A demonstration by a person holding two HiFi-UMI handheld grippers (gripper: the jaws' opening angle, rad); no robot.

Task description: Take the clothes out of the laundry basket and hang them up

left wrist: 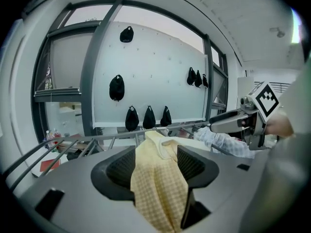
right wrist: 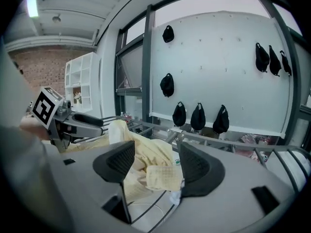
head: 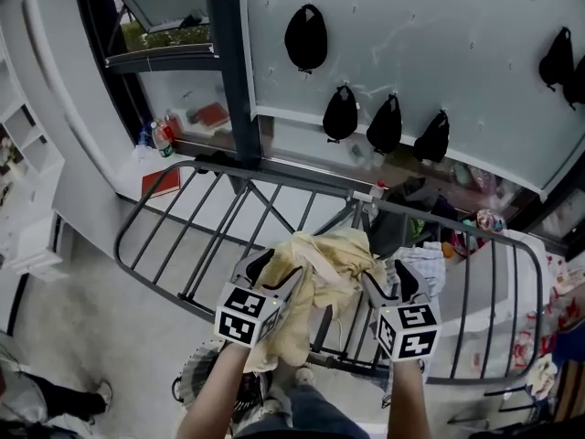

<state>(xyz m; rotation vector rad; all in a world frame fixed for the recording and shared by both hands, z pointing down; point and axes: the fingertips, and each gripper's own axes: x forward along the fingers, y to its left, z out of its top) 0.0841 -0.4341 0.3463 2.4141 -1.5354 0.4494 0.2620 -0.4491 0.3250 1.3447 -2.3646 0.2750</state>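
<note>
Now left tongs (head: 277,271) and right tongs (head: 391,282) both stand apart around the yellow garment (head: 331,254) draped over the drying rack (head: 274,181)

From my screen I see a grey metal drying rack (head: 292,183) standing on the pale floor (head: 91,318) in front of the window, its barred wings spread out to either side. A yellow checked garment (head: 320,268) lies bunched over the bars at the middle of the rack, and part of it hangs down past the near edge. Just to its right, a white checked garment (head: 425,268) is draped over the bars.
</note>
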